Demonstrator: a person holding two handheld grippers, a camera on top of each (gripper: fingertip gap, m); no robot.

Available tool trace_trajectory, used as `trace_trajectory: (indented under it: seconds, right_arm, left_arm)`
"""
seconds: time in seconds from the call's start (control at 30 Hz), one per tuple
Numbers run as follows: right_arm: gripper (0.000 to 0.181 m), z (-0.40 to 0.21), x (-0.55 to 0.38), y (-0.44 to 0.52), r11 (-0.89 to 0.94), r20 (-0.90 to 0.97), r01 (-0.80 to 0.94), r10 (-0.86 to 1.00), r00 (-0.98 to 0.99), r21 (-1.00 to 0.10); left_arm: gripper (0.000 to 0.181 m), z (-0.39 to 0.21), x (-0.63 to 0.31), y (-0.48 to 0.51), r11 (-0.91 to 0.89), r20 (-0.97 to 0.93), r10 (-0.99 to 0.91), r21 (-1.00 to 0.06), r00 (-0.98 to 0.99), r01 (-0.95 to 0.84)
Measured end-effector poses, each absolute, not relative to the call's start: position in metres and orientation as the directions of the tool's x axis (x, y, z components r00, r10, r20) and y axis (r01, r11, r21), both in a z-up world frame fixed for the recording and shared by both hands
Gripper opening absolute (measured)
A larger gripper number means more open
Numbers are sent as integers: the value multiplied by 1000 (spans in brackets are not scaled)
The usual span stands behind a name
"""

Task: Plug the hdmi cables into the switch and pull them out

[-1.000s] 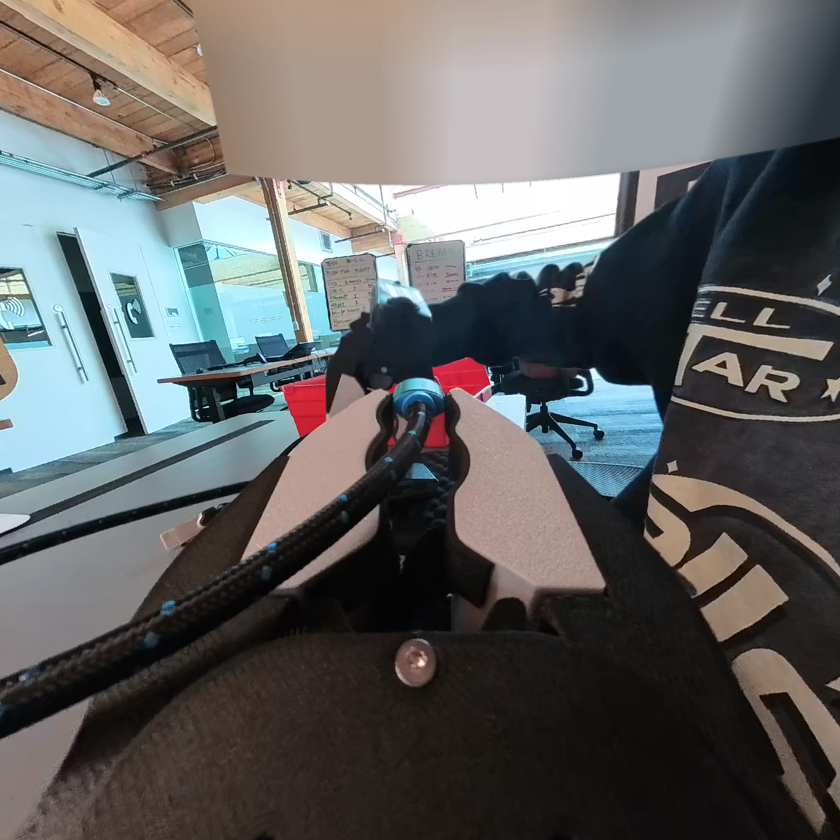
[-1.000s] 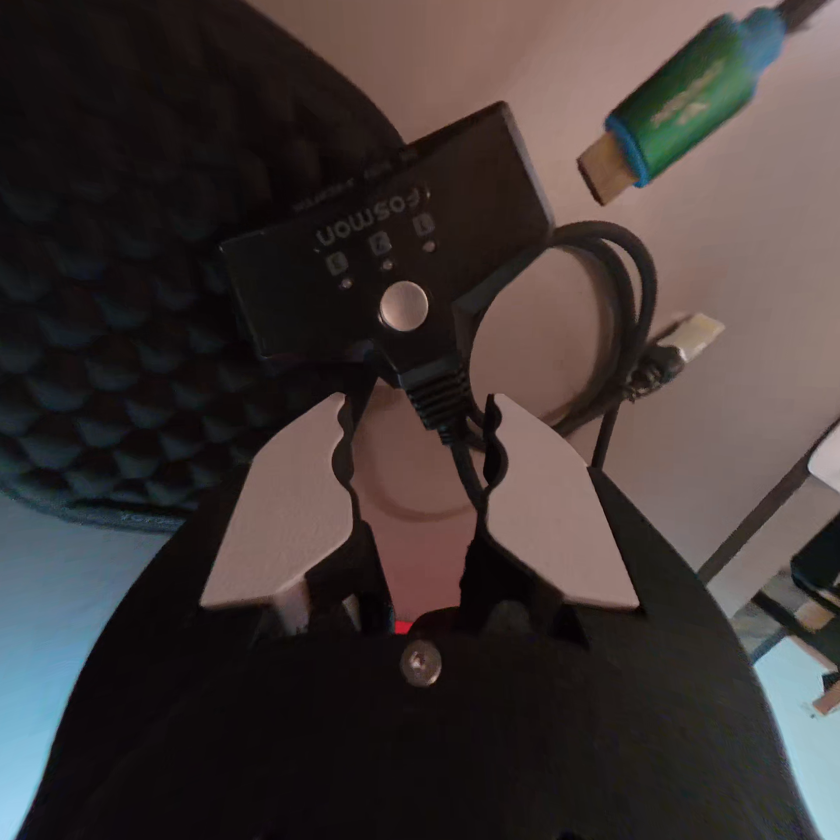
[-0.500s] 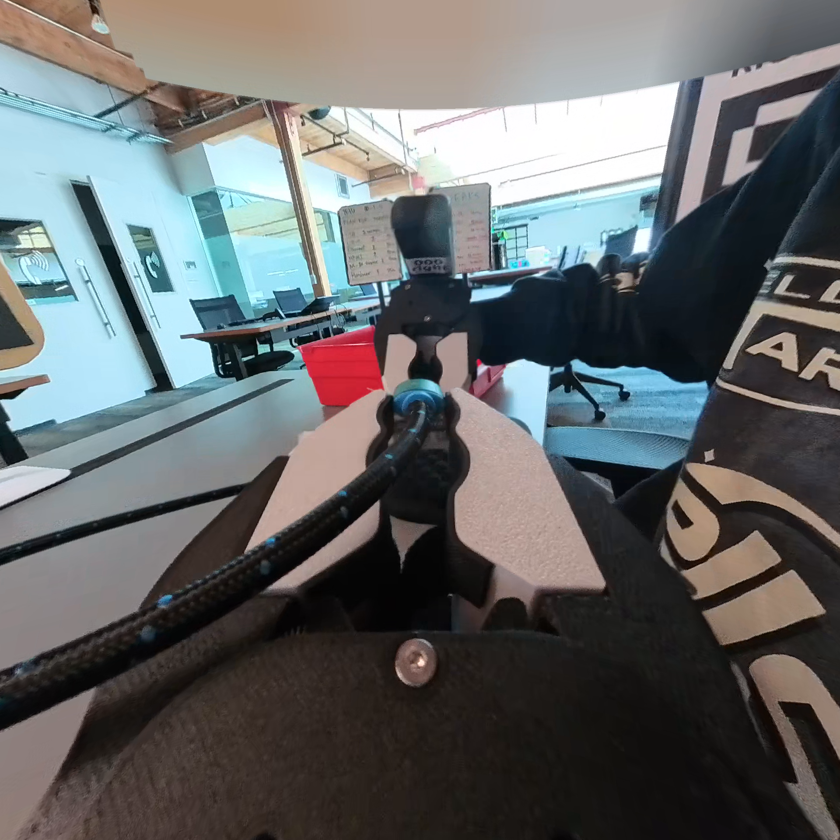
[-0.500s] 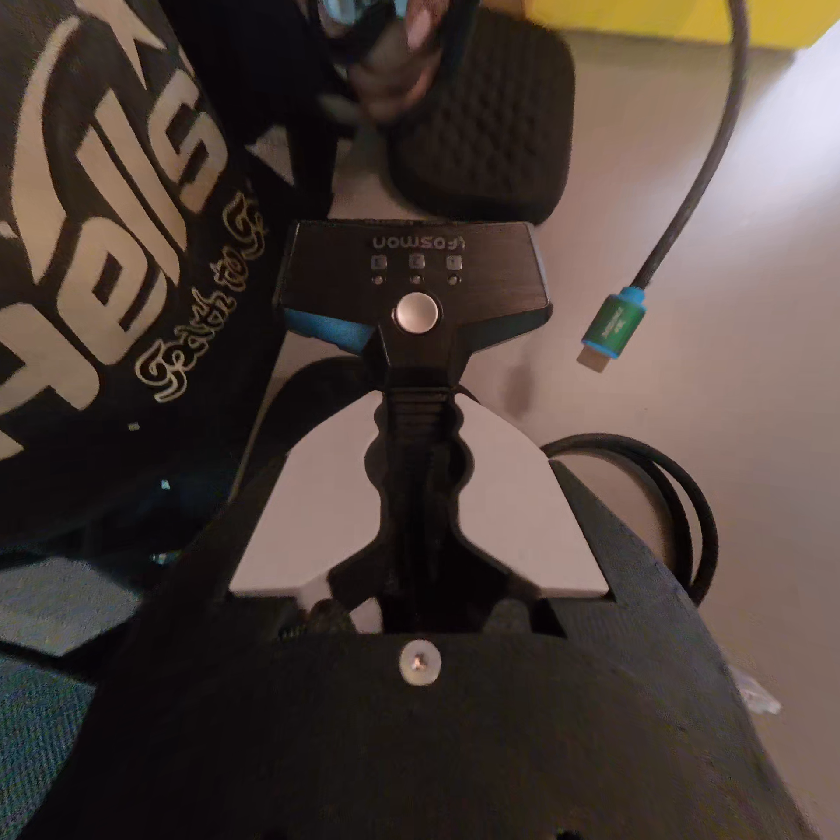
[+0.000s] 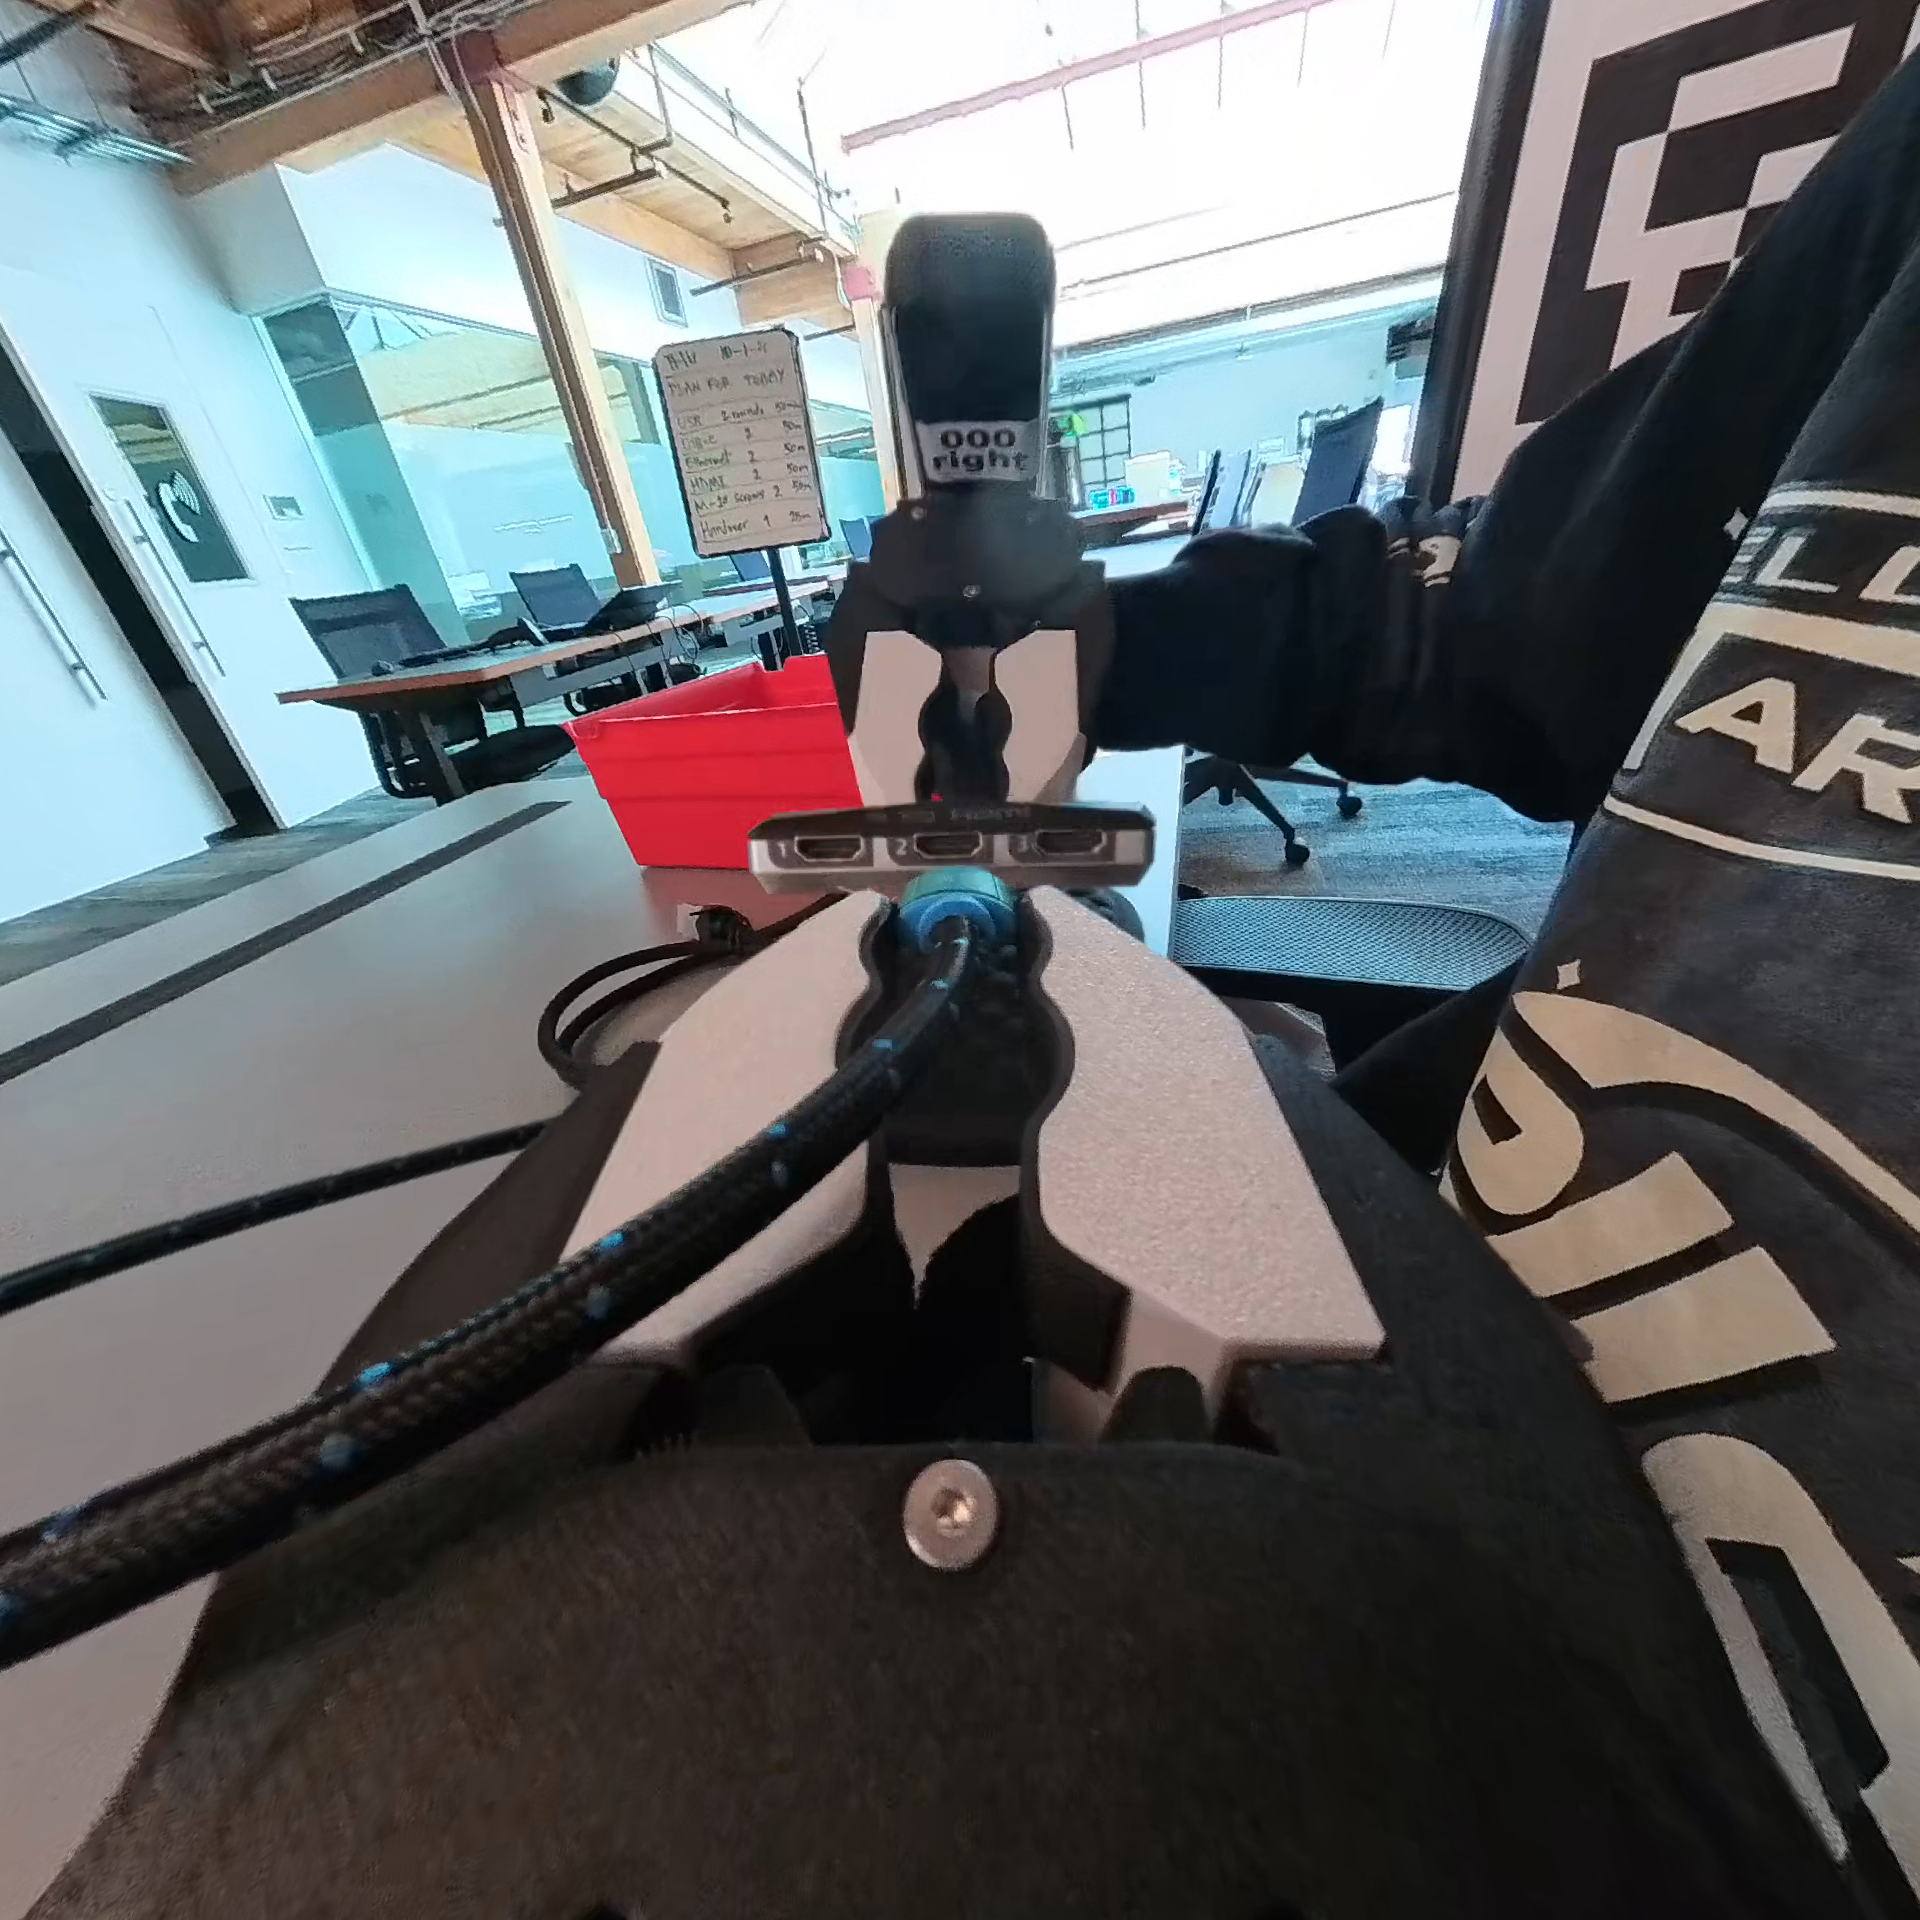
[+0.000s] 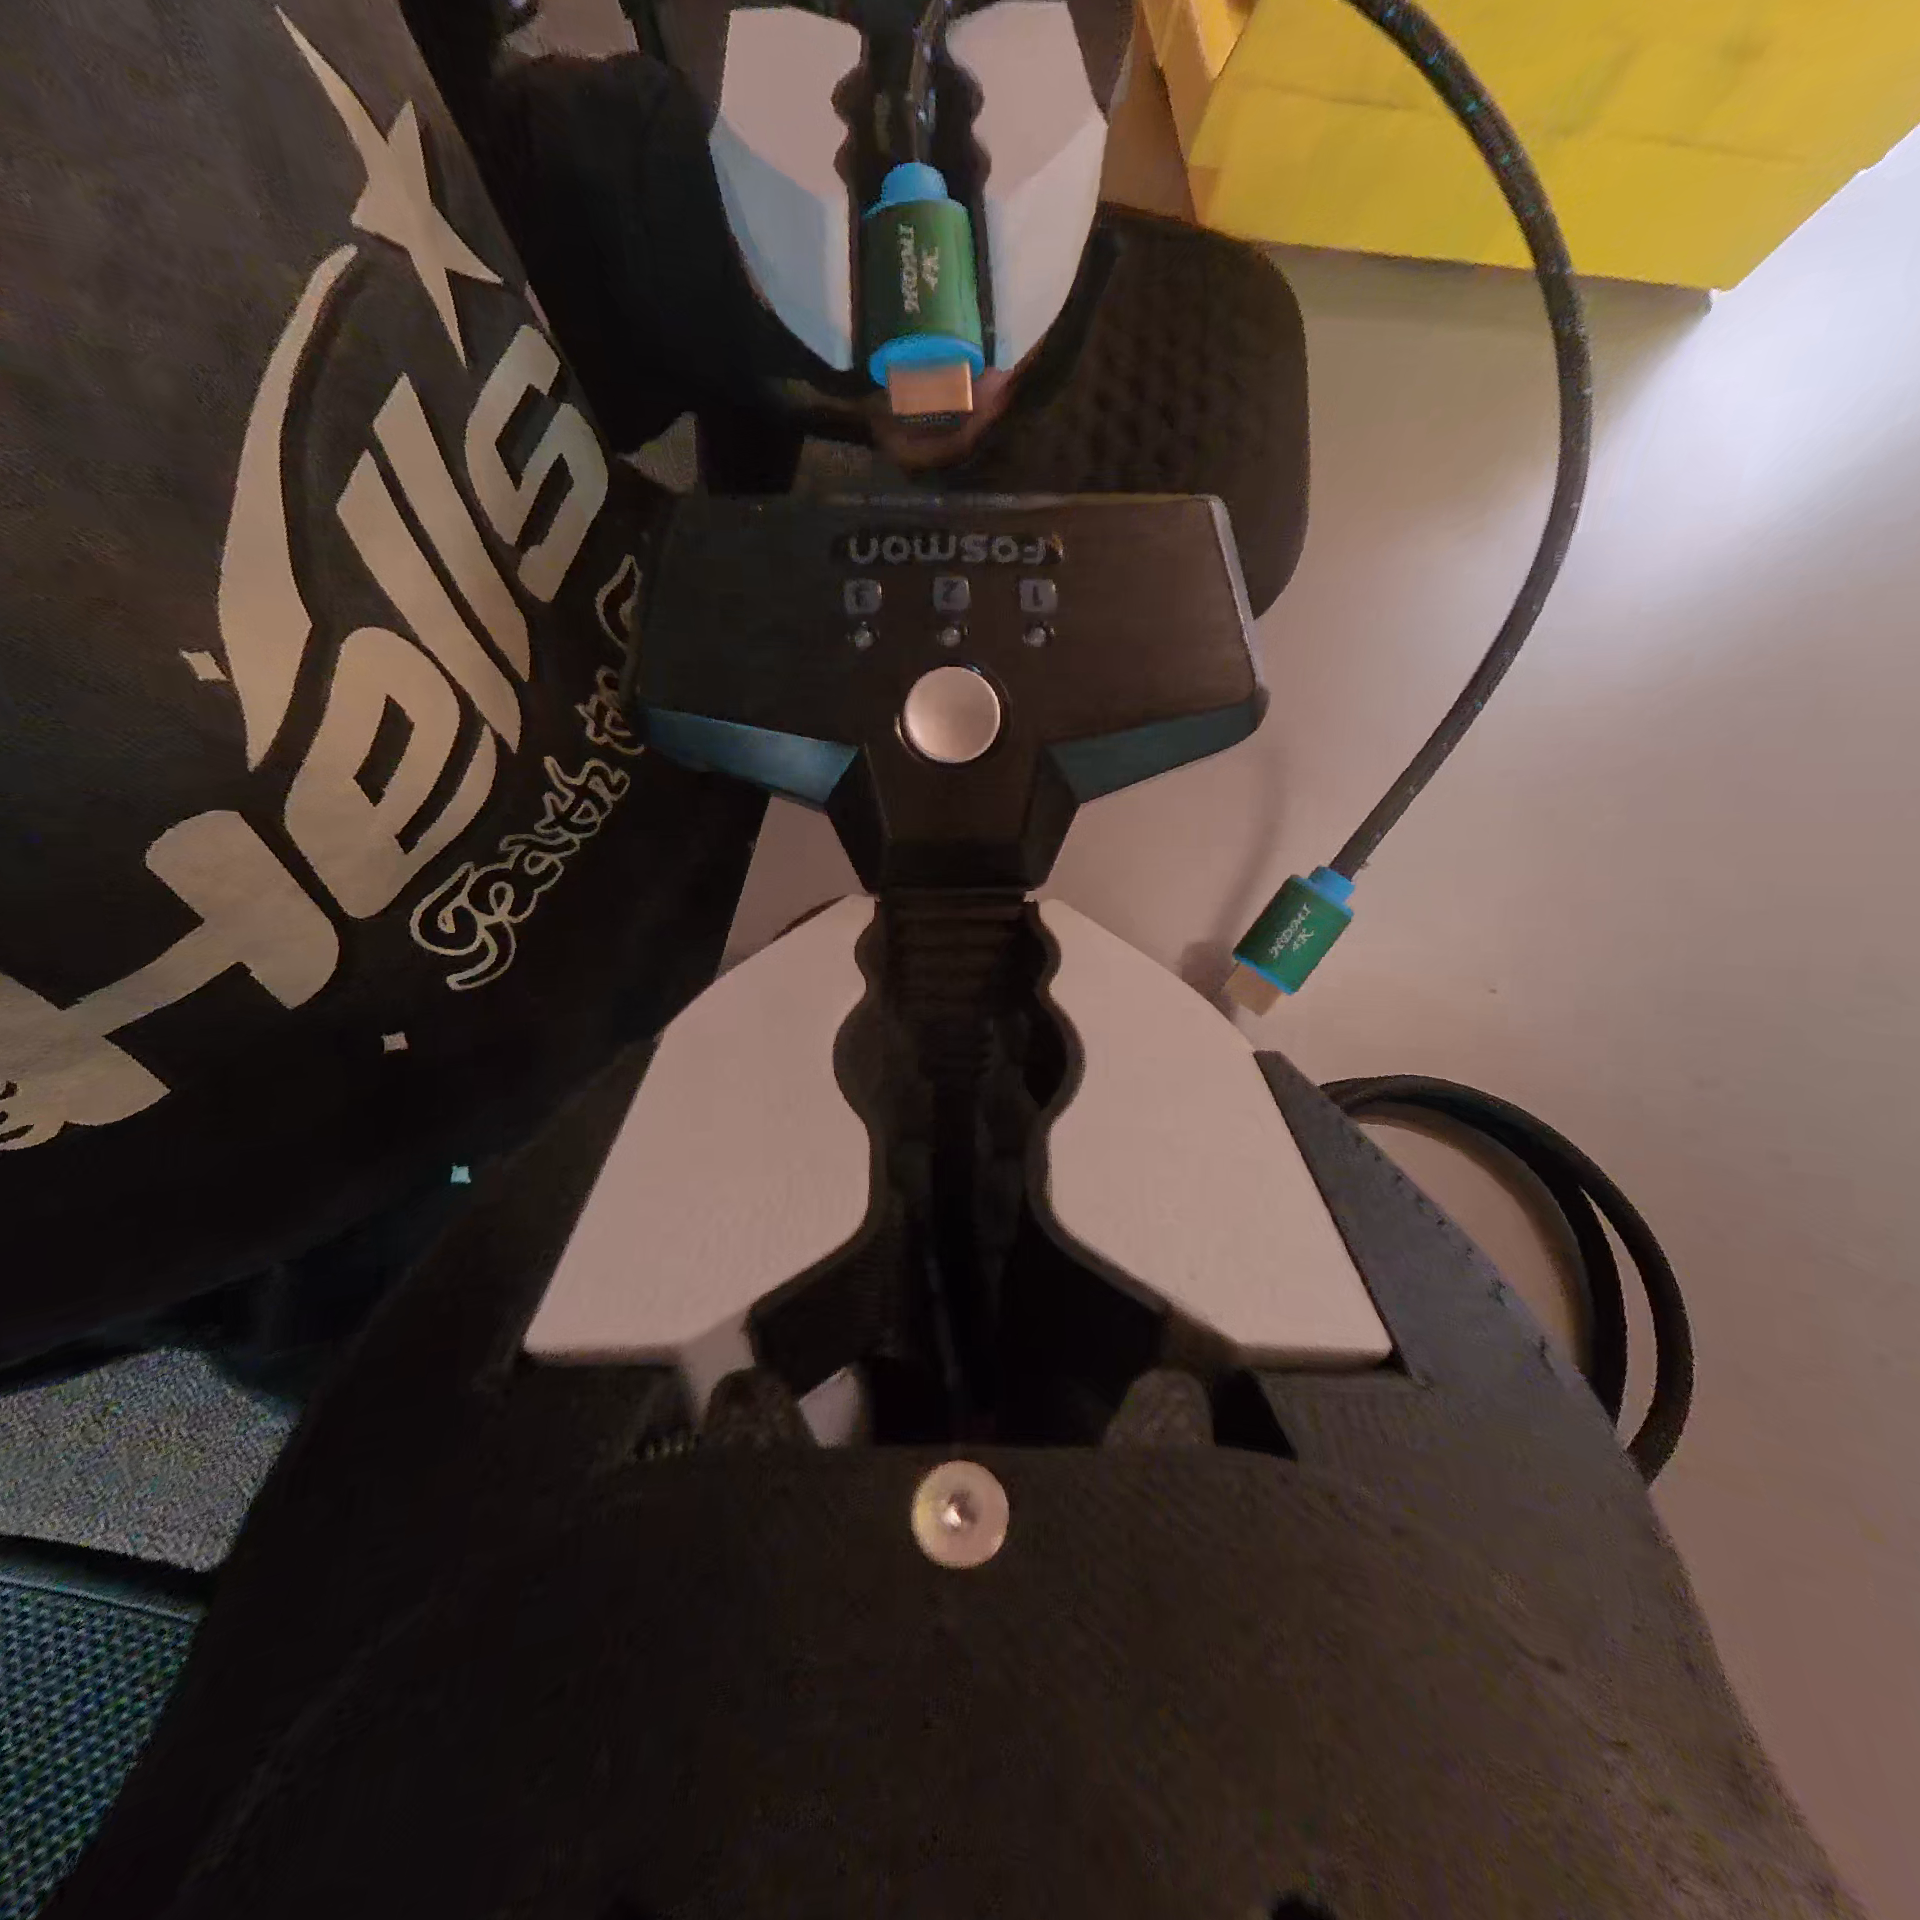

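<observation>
Red bin (image 5: 717,769), contents unseen, yellow bin (image 6: 1558,125)

Bright office, wooden beams (image 5: 540,260), desks (image 5: 468,665)

In the left wrist view, the braided cable (image 5: 436,1382) runs off the left edge; its plug (image 5: 951,902) is mostly hidden between the fingers. The coiled cable (image 6: 1621,1278) disappears behind the right gripper's body.

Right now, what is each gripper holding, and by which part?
Left gripper: green HDMI plug, gripped at its cable end. Right gripper: switch, by its ribbed cable collar.
</observation>
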State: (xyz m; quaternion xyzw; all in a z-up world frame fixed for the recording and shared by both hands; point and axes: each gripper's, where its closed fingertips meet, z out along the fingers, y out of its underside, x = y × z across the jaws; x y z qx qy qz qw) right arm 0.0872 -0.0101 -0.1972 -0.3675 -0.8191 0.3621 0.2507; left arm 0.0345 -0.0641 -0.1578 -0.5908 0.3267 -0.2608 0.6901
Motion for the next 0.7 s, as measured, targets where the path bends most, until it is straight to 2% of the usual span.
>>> trace_trajectory:
  seconds: [0.37, 0.7]
  right_arm:
    - [24, -203, 79, -16, 529, 186, 442, 767, -614, -724]
    - [24, -204, 80, -19, 518, 192, 429, 774, -603, -740]
  left_arm:
    - [20, -165, 41, -61, 155, -165, -734, -985, 659, -74]
    - [21, -165, 42, -62, 156, -152, -743, -986, 652, -52]
